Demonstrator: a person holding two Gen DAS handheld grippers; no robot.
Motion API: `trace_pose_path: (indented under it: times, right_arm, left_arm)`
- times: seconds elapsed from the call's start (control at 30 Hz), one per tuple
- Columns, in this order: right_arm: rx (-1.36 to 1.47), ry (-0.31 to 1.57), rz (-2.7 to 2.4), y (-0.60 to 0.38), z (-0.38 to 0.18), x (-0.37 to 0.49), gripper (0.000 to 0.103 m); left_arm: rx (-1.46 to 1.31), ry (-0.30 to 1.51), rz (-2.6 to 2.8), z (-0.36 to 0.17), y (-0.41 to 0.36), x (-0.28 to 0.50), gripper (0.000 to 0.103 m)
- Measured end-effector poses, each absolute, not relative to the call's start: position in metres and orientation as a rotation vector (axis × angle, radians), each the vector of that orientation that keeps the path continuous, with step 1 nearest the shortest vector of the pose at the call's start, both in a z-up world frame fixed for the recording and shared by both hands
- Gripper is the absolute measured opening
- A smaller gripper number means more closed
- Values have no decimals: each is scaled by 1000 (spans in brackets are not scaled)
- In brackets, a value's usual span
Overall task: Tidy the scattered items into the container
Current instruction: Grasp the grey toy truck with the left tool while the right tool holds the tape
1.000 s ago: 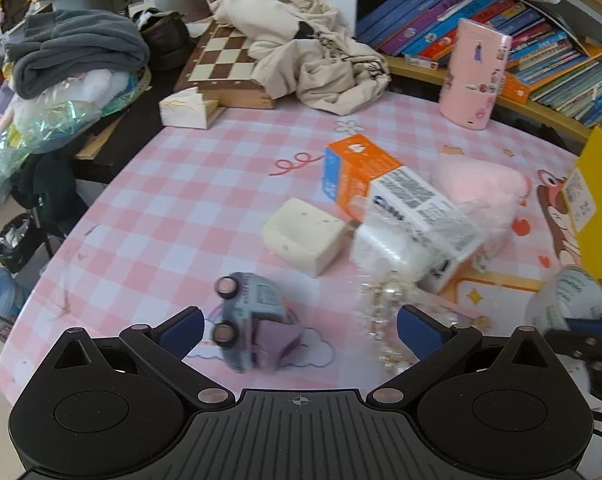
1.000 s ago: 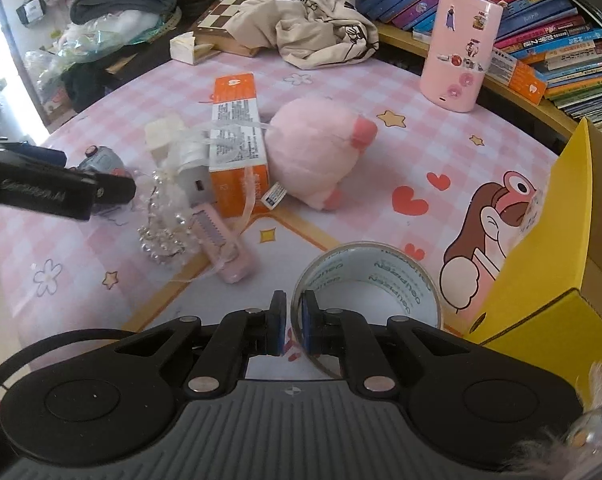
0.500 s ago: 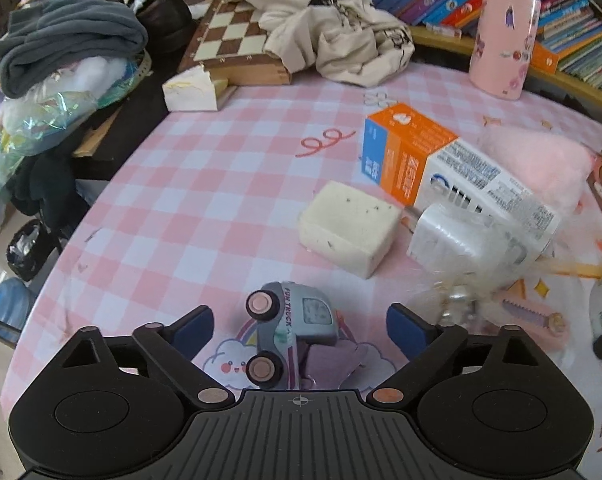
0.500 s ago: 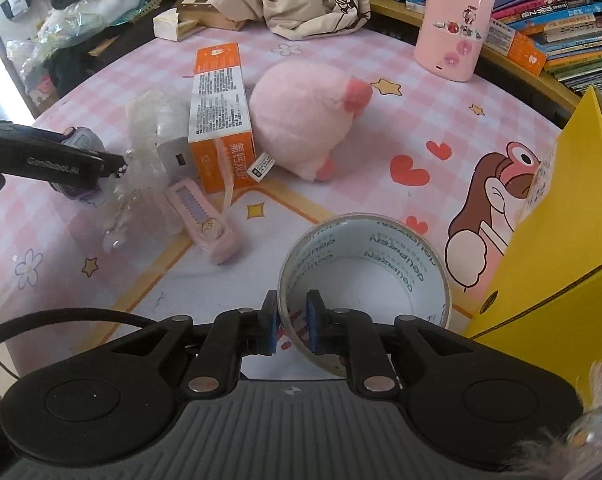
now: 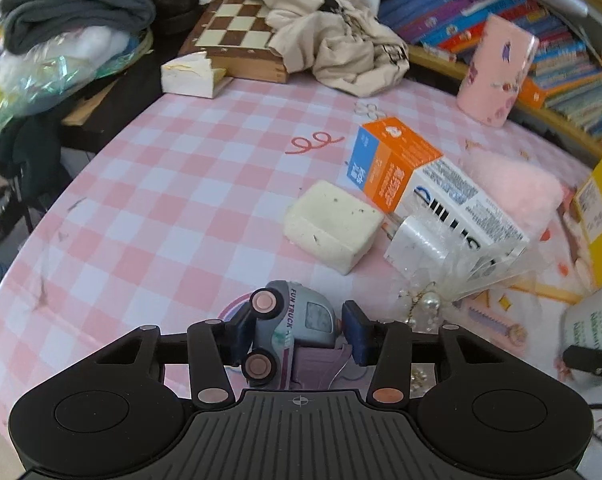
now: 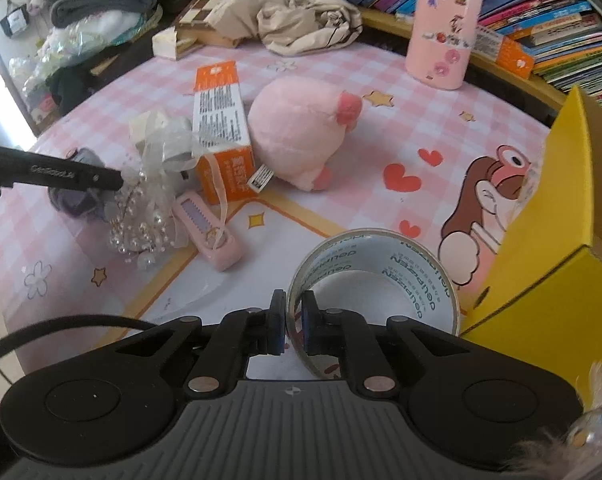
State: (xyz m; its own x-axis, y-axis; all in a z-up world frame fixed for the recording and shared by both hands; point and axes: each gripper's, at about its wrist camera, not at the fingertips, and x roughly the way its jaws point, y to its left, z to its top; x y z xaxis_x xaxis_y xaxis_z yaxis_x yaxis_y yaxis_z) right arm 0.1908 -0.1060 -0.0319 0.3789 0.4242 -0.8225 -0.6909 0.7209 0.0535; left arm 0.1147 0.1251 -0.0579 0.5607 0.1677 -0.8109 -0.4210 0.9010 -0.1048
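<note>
My left gripper (image 5: pixel 297 330) is closed around a grey-and-purple toy truck (image 5: pixel 301 320) lying on its side on the pink checked tablecloth. My right gripper (image 6: pixel 293 322) is shut on the wall of a clear tape roll (image 6: pixel 381 268), just left of the yellow box (image 6: pixel 557 248). Scattered on the table are a pink plush (image 6: pixel 301 136), an orange-and-white carton (image 6: pixel 221 120), a cream sponge block (image 5: pixel 333 226), a gauze bag with a white charger and pearls (image 6: pixel 157 184), and a pink comb case (image 6: pixel 209 228).
A pink tin (image 6: pixel 445 24) stands at the back by a shelf of books (image 6: pixel 541 20). A chessboard (image 5: pixel 237 44), beige cloth (image 5: pixel 341 36) and a small white box (image 5: pixel 189 76) lie at the far edge. The table edge drops off on the left.
My left gripper moved forward over the toy truck and its fingers closed on it. My right gripper keeps holding the tape roll and has lifted slightly towards the yellow box.
</note>
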Motion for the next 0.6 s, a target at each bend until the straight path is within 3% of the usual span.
trace_pose_path:
  times: [0.6]
  right_arm:
    - [-278,855,720,-119,-12,147,8]
  left_arm:
    - [-380,799,281,-27,108,71,45]
